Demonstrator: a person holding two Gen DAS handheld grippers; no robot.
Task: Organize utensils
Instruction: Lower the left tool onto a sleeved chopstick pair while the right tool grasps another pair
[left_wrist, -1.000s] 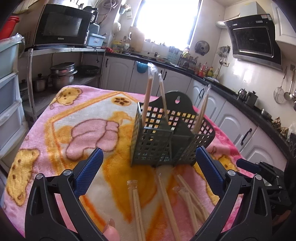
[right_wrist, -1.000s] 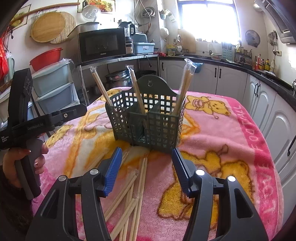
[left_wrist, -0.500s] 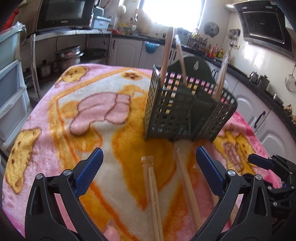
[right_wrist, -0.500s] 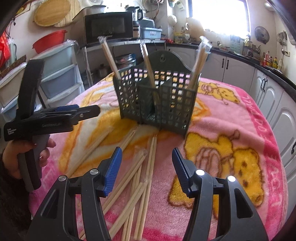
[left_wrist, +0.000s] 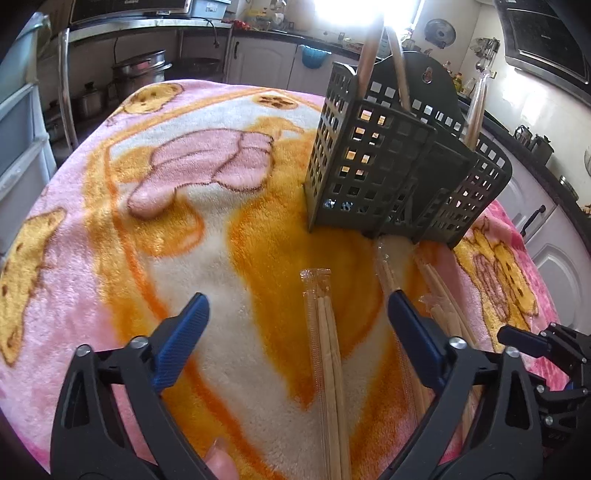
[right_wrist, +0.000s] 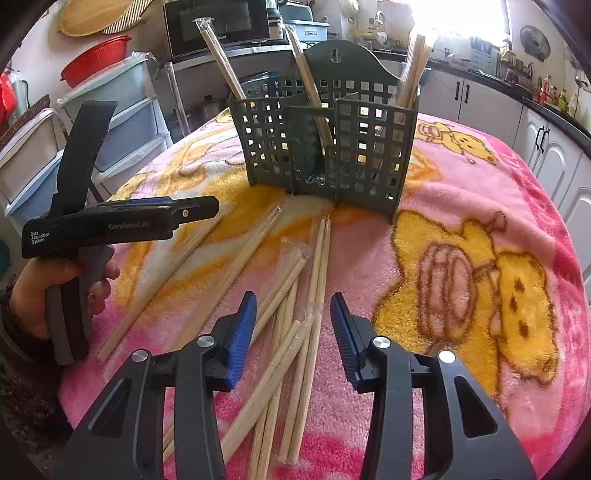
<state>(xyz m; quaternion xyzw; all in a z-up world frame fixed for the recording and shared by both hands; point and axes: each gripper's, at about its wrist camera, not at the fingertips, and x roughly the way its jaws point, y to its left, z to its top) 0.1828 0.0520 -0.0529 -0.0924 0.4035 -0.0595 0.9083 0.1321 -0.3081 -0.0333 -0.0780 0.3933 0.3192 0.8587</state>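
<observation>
Nearest, the right tool (right_wrist: 291, 328) is narrowing its jaws over a loose heap of wrapped chopsticks (right_wrist: 295, 295) on the blanket-covered worktop (right_wrist: 461, 229), gripping none yet. The left tool (left_wrist: 297, 334) is also closing, though wide, above one wrapped pair (left_wrist: 327, 332). Beyond stands the green utensil holder (right_wrist: 332, 147) (three pairs already upright). The sticks overlap, so the right tool could pinch several, or slide off the slick wrappers.

2 close downward wrist views, shared caddy (left_wrist: 402, 162).
</observation>
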